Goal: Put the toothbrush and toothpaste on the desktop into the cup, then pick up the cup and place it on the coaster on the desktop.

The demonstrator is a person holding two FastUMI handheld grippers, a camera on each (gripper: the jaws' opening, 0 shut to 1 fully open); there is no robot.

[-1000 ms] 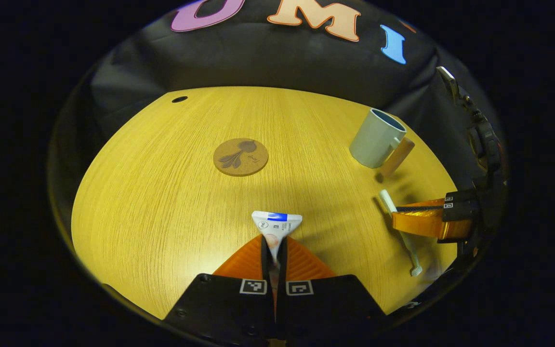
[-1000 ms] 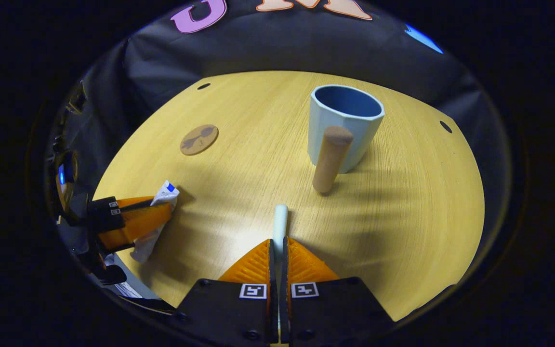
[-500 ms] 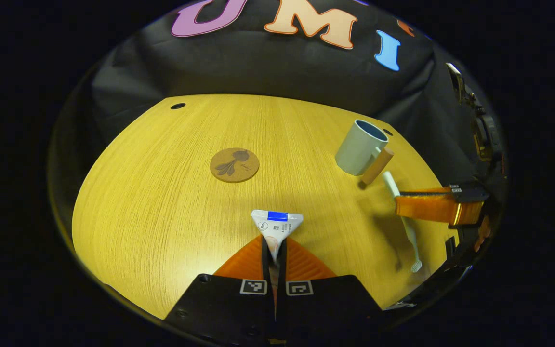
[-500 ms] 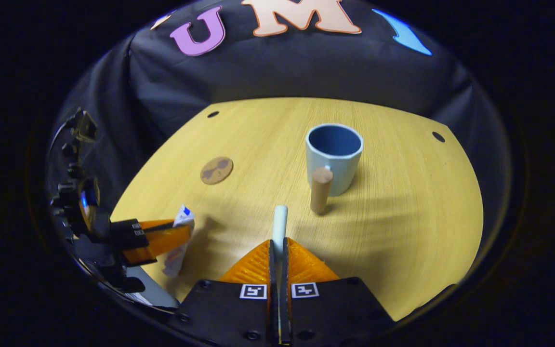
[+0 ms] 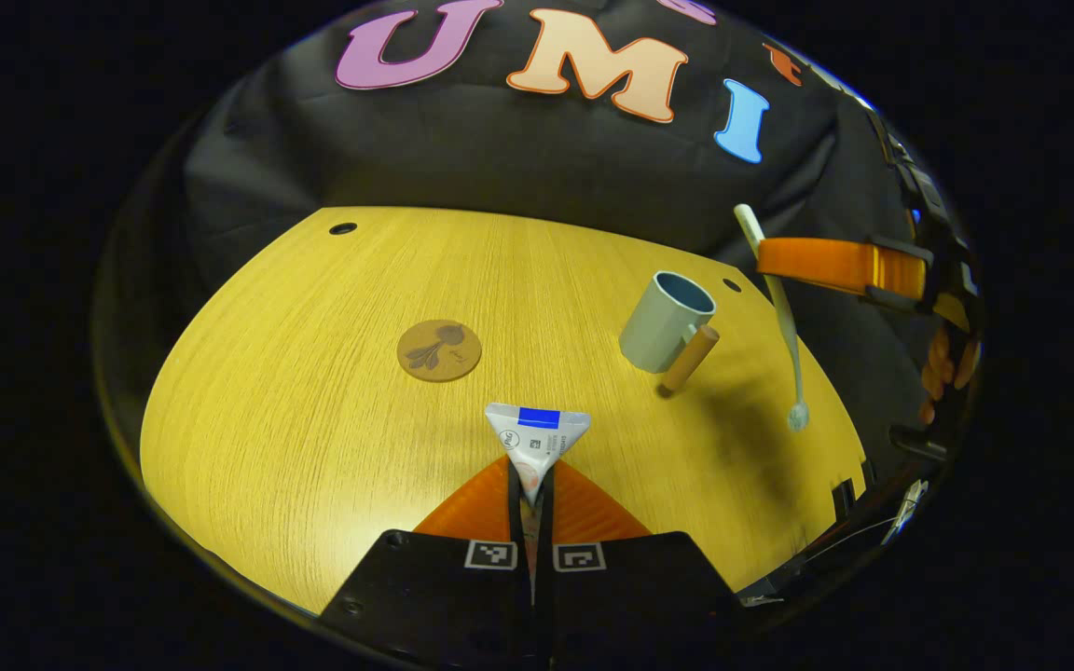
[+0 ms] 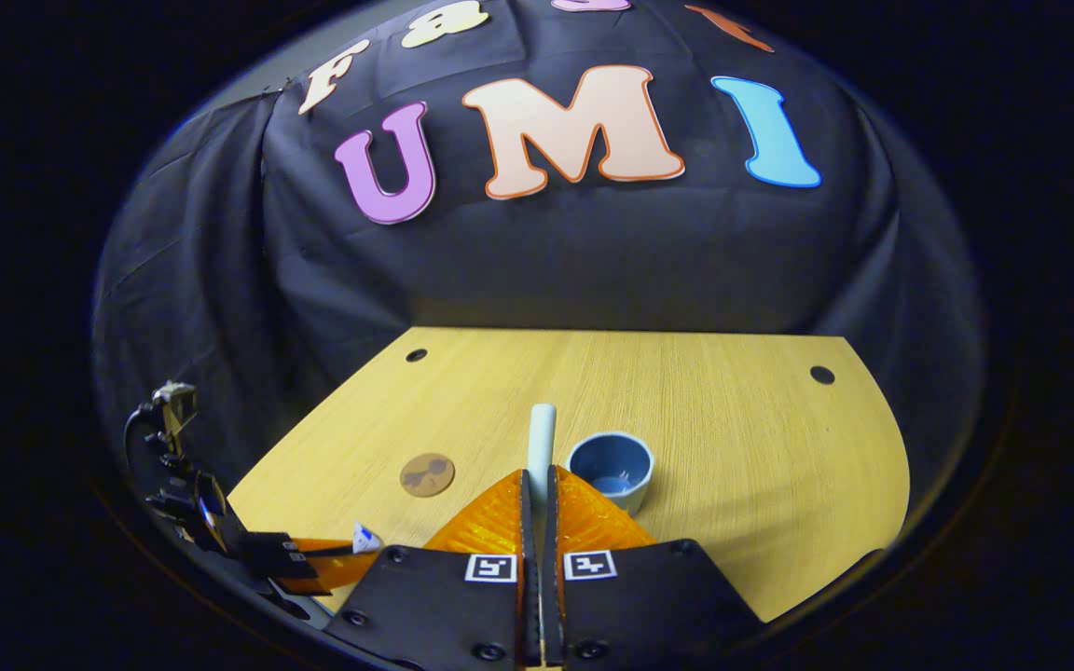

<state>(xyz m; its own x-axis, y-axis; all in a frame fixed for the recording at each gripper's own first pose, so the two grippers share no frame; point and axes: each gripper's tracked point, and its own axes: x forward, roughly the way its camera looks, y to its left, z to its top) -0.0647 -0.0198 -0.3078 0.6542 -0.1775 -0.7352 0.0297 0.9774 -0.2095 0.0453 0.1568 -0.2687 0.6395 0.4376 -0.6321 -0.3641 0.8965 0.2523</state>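
Observation:
My left gripper [image 5: 533, 485] is shut on the white toothpaste tube [image 5: 537, 440], whose flat crimped end sticks out above the wooden desktop [image 5: 313, 391]. High at the right of the left gripper view, my right gripper [image 5: 765, 258] is shut on the white toothbrush [image 5: 784, 326], which hangs head down above the desk. The toothbrush handle [image 6: 542, 438] pokes out between my right gripper [image 6: 537, 485]'s fingers. The pale blue cup [image 5: 663, 320] with a wooden handle stands upright at the right. The cup [image 6: 612, 466] lies below, to the right of the toothbrush. A round cork coaster [image 5: 438, 350] lies mid-desk.
Small dark holes [image 5: 342, 228] mark the desk's far corners. In the right gripper view, the left gripper [image 6: 351, 559] with the tube sits low at the left and the coaster [image 6: 426, 475] lies beyond it. Black cloth walls close off the back.
My right gripper has lifted the toothbrush high off the desk and pulled back, so the cup now looks small below it. My left gripper has risen slightly with the toothpaste.

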